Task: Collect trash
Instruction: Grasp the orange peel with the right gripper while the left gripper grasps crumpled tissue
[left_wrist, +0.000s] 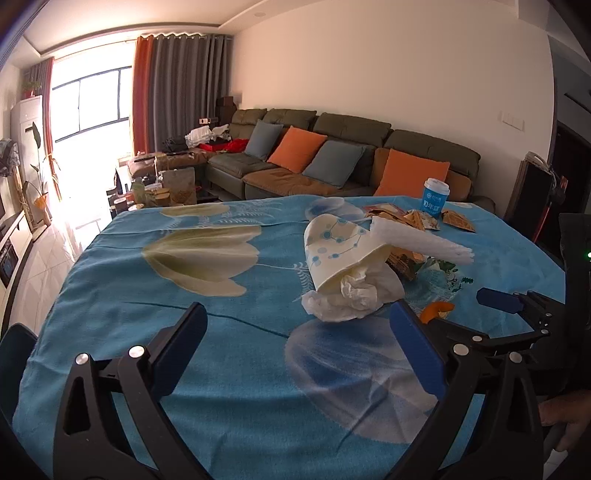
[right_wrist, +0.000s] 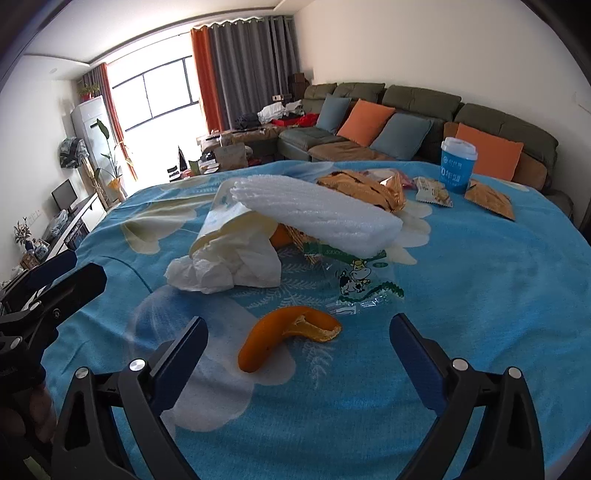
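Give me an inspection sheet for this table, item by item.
Surface: blue floral tablecloth, trash scattered across its middle and far side.
Job's things: tipped white paper cup stuffed with crumpled white tissue; white foam sheet leaning across the cup; orange peel; clear cow-print wrapper; golden snack wrappers.
Clutter: upright blue lidded cup.
Grippers: left gripper open, empty; right gripper open, peel between its fingers.
Cables: nothing seen.
Surroundings: green sofa with orange and grey cushions.
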